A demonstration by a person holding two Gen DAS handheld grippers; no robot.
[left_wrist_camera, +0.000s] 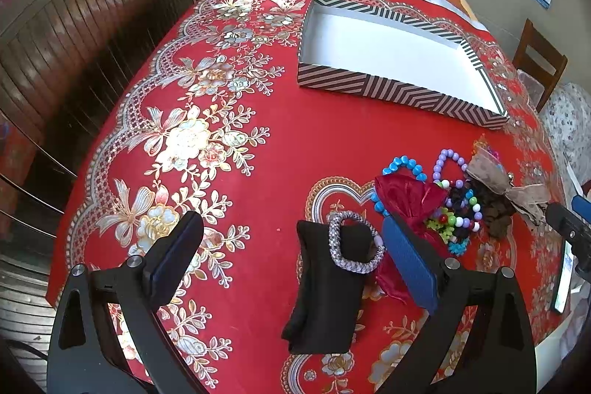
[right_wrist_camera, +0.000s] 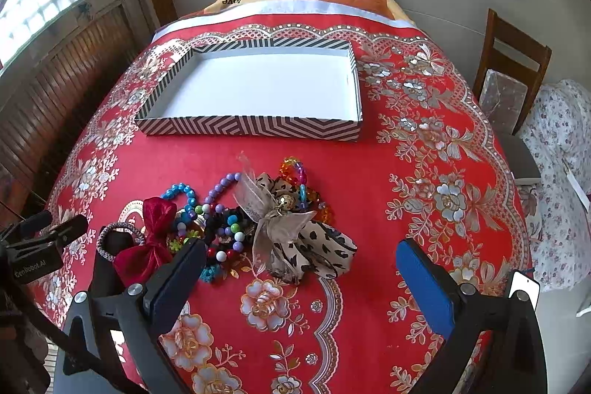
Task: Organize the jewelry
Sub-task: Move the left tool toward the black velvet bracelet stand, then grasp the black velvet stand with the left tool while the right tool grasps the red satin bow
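Tablecloth (left_wrist_camera: 280,143), red with gold flowers, fills both views, and at the far left of the left wrist view there is only its floral border, with nothing to pick up there. Moving right, the left gripper (left_wrist_camera: 291,257) hangs low over the cloth with its two pads spread wide apart and nothing between them; a black fabric piece (left_wrist_camera: 325,290) lies in the gap, lower centre of the frame, with a silver braided bracelet (left_wrist_camera: 356,242) resting across its top end. I take that spread as readiness to close on the bracelet, though the fisheye makes it hard to say whether the pads are down at its level or above it. Just right of that, in the lower right of the same view, sits the heap of jewelry (left_wrist_camera: 458,209): a red velvet bow (left_wrist_camera: 406,198), a blue bead bracelet (left_wrist_camera: 404,168), a purple one (left_wrist_camera: 448,165), and a sheer leopard-print bow (left_wrist_camera: 509,187), all touching or overlapping, presumably dumped together to be sorted. The striped box (left_wrist_camera: 391,91) stands well apart, upper centre, its white floor bare, so the sorting looks barely begun. In the right wrist view the same box (right_wrist_camera: 251,128) lies across the upper middle, open side up and squarely facing the heap, a sensible place to receive pieces. The right gripper (right_wrist_camera: 314,277) is likewise held wide and empty, lower centre, with the leopard bow (right_wrist_camera: 310,246) lying ahead of its gap, so either tool could take a piece.
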